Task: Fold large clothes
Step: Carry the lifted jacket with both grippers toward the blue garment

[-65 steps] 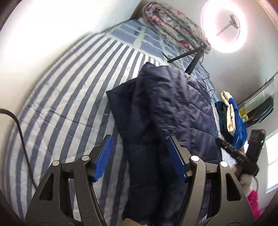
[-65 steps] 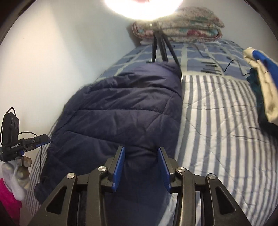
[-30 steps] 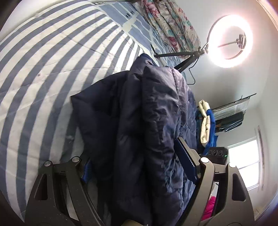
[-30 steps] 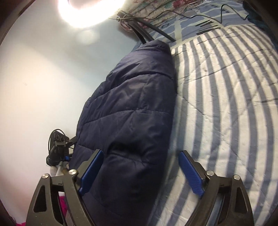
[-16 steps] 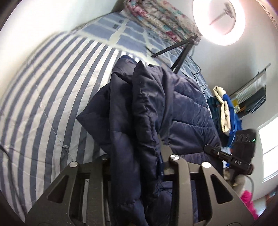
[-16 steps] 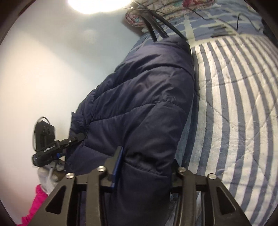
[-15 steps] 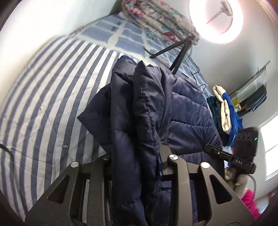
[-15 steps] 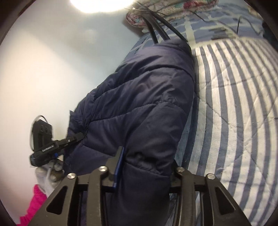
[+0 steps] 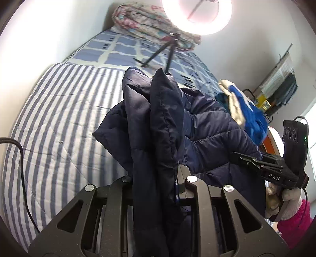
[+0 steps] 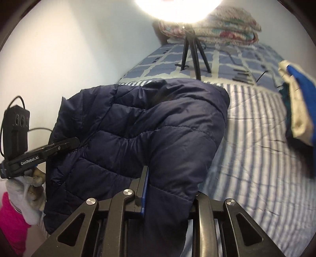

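Left gripper [image 9: 156, 178], nearest: jaws, just closing, now narrow and clamped on a bunched edge of the navy jacket [image 9: 213, 134]; right gripper [image 10: 167, 189] likewise, closing to a narrow pinch on its padded hem. Jacket: hangs between both grips, near end raised off the striped bed [image 9: 59, 122], long axis running away from the jaws toward the tripod [image 10: 192, 51]; both hands equally near. Beyond: clothes pile [image 10: 298, 102], ring light [image 9: 197, 15].
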Demonstrator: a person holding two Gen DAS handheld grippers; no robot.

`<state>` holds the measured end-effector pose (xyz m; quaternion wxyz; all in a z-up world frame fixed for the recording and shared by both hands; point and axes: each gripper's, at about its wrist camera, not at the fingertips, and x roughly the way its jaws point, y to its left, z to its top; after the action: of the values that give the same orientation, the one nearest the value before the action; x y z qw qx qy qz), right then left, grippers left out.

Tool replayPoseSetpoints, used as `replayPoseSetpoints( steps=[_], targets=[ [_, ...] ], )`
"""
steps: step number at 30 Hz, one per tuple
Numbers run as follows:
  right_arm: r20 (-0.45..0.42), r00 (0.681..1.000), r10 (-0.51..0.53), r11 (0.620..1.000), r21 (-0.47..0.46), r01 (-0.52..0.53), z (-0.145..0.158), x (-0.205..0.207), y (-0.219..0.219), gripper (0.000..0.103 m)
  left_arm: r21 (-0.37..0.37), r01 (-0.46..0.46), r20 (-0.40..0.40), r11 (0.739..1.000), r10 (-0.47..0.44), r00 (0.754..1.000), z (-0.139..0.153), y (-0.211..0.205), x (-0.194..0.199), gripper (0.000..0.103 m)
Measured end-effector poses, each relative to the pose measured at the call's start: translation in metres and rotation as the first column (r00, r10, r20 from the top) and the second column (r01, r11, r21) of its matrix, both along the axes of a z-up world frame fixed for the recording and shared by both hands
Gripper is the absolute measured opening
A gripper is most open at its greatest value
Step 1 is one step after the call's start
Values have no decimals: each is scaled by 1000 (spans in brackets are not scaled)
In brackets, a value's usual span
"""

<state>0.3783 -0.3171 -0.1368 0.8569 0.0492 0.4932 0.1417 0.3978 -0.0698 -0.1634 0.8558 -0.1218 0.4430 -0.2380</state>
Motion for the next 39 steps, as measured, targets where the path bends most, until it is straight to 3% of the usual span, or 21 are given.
replayPoseSetpoints(
  steps=[11, 23, 32, 39],
  targets=[
    [104, 995, -12, 987, -158, 28, 64, -76, -35, 20, 4, 109, 74, 994, -109, 991, 52, -64, -48, 19],
    [186, 979, -83, 946, -293, 136, 119, -113, -109, 19, 5, 233, 164, 973, -230, 959, 97, -171, -64, 19],
    [245, 960, -136, 910, -353, 219, 141, -113, -174, 19, 16, 317, 228, 948, -312, 922, 118, -256, -39, 19],
    [287, 942, -171, 872, -401, 281, 150, -79, -229, 18, -1, 361, 268, 933, -347, 899, 122, -326, 6, 19]
  ],
)
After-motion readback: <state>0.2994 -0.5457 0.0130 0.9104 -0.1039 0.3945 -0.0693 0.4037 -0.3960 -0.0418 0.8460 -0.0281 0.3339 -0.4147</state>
